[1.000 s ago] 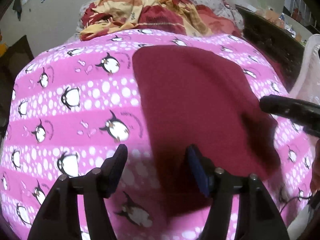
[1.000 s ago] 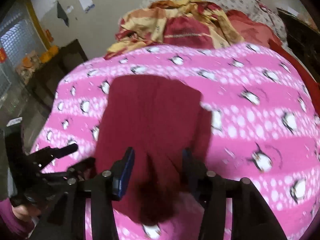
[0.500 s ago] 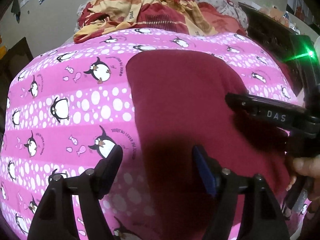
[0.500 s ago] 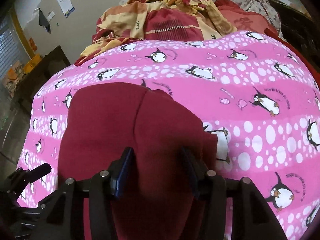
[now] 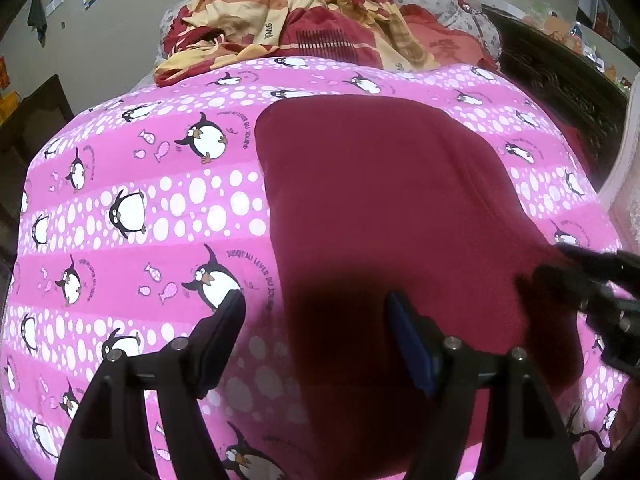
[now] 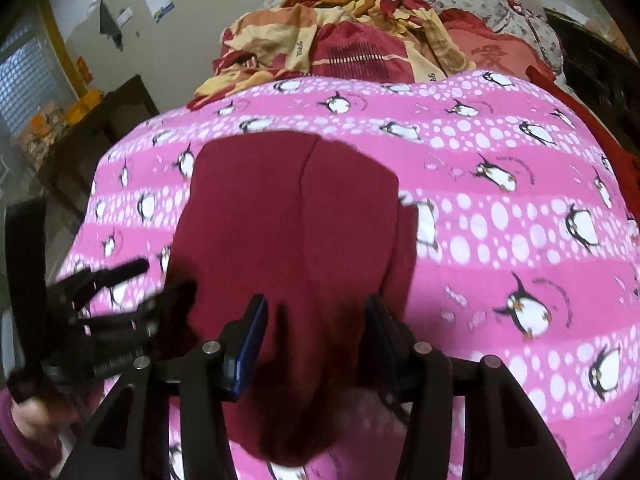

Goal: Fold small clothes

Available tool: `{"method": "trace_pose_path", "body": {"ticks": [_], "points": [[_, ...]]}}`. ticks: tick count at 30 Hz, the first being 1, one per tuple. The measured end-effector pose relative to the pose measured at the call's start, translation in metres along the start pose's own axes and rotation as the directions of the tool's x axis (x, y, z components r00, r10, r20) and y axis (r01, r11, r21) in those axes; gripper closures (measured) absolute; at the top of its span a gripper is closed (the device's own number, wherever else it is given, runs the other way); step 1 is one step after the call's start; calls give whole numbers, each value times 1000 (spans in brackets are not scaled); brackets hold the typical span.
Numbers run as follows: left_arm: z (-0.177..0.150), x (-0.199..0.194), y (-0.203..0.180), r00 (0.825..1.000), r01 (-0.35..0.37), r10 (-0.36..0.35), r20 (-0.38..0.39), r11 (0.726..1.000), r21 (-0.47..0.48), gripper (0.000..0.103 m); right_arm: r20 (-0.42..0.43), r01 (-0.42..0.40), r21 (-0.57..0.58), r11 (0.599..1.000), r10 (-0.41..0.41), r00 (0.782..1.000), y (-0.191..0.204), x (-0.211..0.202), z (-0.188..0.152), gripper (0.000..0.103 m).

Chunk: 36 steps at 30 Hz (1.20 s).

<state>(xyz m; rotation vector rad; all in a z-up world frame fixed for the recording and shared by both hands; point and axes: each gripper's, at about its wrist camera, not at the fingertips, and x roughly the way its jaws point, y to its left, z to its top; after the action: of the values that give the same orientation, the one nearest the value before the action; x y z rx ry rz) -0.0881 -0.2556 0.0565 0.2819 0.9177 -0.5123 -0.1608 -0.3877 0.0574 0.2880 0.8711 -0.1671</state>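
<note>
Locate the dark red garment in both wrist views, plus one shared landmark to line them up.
Left wrist: the dark red garment fills centre to right, lying on the pink penguin sheet, running under the right finger of the left gripper.
Right wrist: it sits centre-left, its near end between the open fingers of the right gripper.
Shared landmark: the red-and-yellow crumpled bedding at the far edge of the sheet in both views.
</note>
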Motion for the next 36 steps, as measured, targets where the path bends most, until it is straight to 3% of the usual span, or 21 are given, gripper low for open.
{"method": "trace_pose_path", "body": {"ticks": [2, 4, 9, 10, 12, 13, 19, 22, 25, 26, 28, 30, 34, 36], "points": [[-1, 0, 0, 1000, -1, 1, 0, 1000, -3, 30, -29, 34, 15, 999, -33, 999, -6, 9, -7, 51], [-1, 0, 1, 1000, 6, -6, -7, 1000, -11, 30, -82, 6, 66, 998, -1, 997, -18, 27, -14, 51], [-4, -6, 14, 993, 113, -114, -17, 992, -57, 23, 1, -62, 89, 994, 62, 998, -27, 12, -12, 47], [-5, -7, 19, 988, 155, -156, -10, 985, -73, 19, 39, -78, 105, 991, 74, 996, -32, 6, -10, 42], [-7, -4, 29, 976, 218, -220, -5, 970, -107, 16, 95, -114, 138, 984, 101, 990, -43, 2, -4, 20], [-7, -1, 31, 971, 236, -239, -11, 964, -120, 16, 119, -146, 151, 978, 129, 985, -50, 4, -1, 18], [-7, 26, 42, 933, 346, -359, -29, 915, -210, 16, 45, -243, 192, 951, 239, 970, -68, 49, 13, 16], [-4, 36, 37, 917, 384, -398, -29, 900, -205, 16, 51, -329, 227, 917, 326, 944, -70, 64, 13, 15], [-1, 47, 28, 906, 405, -421, -48, 893, -195, 16, 39, -348, 228, 909, 349, 936, -64, 73, 11, 14], [0, 50, 26, 905, 405, -423, -54, 892, -199, 16, 45, -351, 230, 907, 351, 935, -63, 74, 10, 16], [2, 53, 25, 900, 410, -431, -62, 887, -213, 17, 49, -357, 230, 905, 355, 933, -58, 72, 10, 32], [3, 51, 27, 899, 411, -435, -58, 881, -236, 27, 53, -367, 226, 902, 365, 930, -54, 65, 11, 51], [4, 28, 34, 893, 425, -448, -52, 875, -233, 50, 73, -405, 226, 886, 399, 914, -44, 45, 15, 59], [3, 13, 35, 892, 429, -449, -53, 877, -219, 53, 80, -429, 223, 875, 422, 903, -35, 33, 17, 61]]}}
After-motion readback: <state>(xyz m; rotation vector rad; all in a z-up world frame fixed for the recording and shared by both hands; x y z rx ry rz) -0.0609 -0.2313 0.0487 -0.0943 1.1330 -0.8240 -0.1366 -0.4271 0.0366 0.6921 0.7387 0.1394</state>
